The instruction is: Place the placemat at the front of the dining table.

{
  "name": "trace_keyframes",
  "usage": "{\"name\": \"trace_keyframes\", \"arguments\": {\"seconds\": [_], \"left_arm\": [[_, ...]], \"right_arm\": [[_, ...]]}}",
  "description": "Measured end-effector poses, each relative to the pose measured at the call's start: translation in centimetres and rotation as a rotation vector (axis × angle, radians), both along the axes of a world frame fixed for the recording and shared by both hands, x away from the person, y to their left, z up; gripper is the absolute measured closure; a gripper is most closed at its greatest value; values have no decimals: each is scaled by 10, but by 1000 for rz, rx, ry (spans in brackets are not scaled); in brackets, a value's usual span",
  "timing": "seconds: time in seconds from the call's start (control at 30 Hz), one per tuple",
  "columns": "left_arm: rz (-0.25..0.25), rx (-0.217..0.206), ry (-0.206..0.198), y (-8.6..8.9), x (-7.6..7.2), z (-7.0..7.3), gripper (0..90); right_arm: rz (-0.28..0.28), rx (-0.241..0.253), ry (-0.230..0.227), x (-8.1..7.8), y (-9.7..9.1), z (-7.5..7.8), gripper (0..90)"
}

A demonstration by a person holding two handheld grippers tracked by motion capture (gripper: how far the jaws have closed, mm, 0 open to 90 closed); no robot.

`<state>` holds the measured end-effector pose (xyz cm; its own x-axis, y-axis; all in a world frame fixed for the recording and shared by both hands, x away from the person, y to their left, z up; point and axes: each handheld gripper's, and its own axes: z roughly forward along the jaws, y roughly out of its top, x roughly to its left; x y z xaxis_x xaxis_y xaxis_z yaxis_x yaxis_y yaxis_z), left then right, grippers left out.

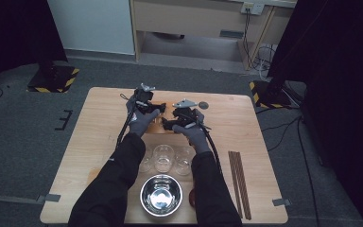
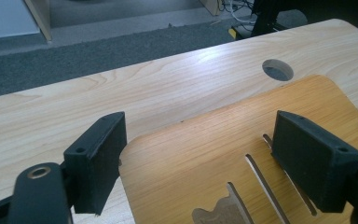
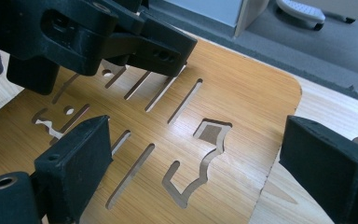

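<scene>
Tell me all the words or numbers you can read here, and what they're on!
None can be read.
Slotted board: only cut-out slots and shapes, no letters.
Table: bare wood grain and a round hole.
Steel bowl and glasses: no labels seen.
Wall socket: too small to tell whether it is marked.
Yellow-black stripes on the floor stand: a warning pattern, no words.
</scene>
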<state>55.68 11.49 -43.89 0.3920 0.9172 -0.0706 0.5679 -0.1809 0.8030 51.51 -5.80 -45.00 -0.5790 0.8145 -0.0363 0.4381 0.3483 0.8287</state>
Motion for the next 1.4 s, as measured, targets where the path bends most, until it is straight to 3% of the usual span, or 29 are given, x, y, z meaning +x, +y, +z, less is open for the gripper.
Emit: {"name": "trace_keyframes", "arguments": {"seconds": [0.47, 0.6, 0.7, 0.77, 0.87, 1.0, 1.4], "left_arm": [[-4, 37, 66, -6, 9, -27, 179], [1, 31, 87, -6, 11, -33, 179], [0, 27, 81, -6, 11, -39, 179], [3, -2, 96, -4, 11, -46, 179], [4, -9, 109, -3, 12, -49, 179], [5, 24, 118, -5, 13, -55, 179], [1, 50, 153, -8, 14, -65, 179]], "right_arm": [[-7, -37, 86, 10, 0, -27, 92], [-3, -35, 101, 12, 0, -30, 92], [-3, -47, 110, 13, 0, -35, 93], [-1, -59, 122, 14, 0, -38, 93], [-1, -64, 131, 14, 1, -40, 93], [-1, -69, 158, 17, 3, -47, 92], [-11, -100, 210, 19, 6, -59, 92]]}}
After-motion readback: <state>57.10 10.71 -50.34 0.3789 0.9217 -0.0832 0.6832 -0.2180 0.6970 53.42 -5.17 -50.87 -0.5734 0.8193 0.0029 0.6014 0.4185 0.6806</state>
